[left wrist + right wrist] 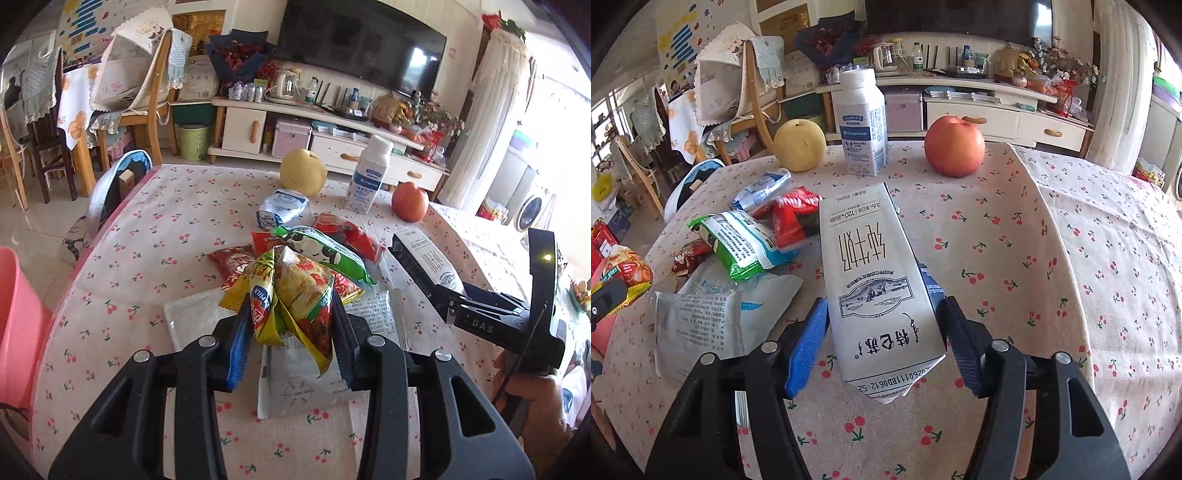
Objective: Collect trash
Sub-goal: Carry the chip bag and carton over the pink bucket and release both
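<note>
Cherry-print tablecloth [1071,221] — left jaws clamp chip bag [295,295], right jaws milk carton [879,288].

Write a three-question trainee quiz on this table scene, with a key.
1. True or false: the left claw grips a snack bag.
2. What does the right claw hold? A) apple B) milk carton C) pear
3. Which stands between the pear and the apple?

Key: 1 true. 2 B, the milk carton. 3 The white bottle.
</note>
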The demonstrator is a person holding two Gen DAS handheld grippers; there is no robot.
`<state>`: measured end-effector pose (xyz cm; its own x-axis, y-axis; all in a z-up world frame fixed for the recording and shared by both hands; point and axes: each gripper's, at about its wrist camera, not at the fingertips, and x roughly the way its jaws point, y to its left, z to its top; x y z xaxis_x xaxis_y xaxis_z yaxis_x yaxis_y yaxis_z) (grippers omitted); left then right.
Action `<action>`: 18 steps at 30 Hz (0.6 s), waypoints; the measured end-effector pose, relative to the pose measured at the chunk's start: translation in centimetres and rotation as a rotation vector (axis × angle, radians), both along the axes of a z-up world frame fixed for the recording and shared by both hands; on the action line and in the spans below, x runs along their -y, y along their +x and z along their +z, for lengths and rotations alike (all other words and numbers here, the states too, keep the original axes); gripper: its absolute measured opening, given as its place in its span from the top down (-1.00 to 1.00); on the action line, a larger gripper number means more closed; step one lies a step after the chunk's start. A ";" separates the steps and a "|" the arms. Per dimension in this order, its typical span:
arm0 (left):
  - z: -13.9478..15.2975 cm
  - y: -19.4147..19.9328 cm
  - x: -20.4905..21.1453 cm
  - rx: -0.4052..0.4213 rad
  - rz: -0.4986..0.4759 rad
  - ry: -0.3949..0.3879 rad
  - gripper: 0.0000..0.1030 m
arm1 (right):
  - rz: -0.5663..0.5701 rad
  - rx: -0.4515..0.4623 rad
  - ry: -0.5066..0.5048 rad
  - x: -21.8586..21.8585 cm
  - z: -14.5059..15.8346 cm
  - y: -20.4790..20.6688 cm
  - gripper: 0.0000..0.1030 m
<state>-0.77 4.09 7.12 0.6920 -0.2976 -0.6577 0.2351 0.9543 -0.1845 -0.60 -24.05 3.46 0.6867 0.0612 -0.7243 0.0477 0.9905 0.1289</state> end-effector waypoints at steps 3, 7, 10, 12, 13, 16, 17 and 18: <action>0.4 -0.8 -1.5 0.018 0.024 -0.022 0.21 | 0.002 0.017 0.022 -0.1 0.3 -0.7 -0.24; 0.7 -1.6 -3.7 0.046 0.067 -0.046 0.21 | 0.012 0.022 0.058 -0.6 0.4 -1.4 -0.24; 0.5 -1.9 -5.0 0.054 0.093 -0.065 0.21 | 0.019 0.039 0.075 -1.0 0.6 -2.0 -0.24; 0.3 -1.9 -5.9 0.063 0.112 -0.058 0.21 | 0.025 0.052 0.091 -1.4 0.9 -2.4 -0.24; 0.2 -1.8 -6.4 0.064 0.122 -0.061 0.21 | 0.028 0.058 0.097 -1.6 1.1 -2.6 -0.24; 0.1 -1.6 -7.7 0.064 0.148 -0.079 0.21 | 0.037 0.077 0.109 -2.2 1.6 -3.1 -0.24; 0.0 -1.5 -8.2 0.066 0.156 -0.081 0.21 | 0.042 0.083 0.115 -2.4 1.7 -3.2 -0.24; 0.0 -1.5 -8.5 0.069 0.162 -0.080 0.21 | 0.048 0.091 0.124 -2.7 1.9 -3.4 -0.24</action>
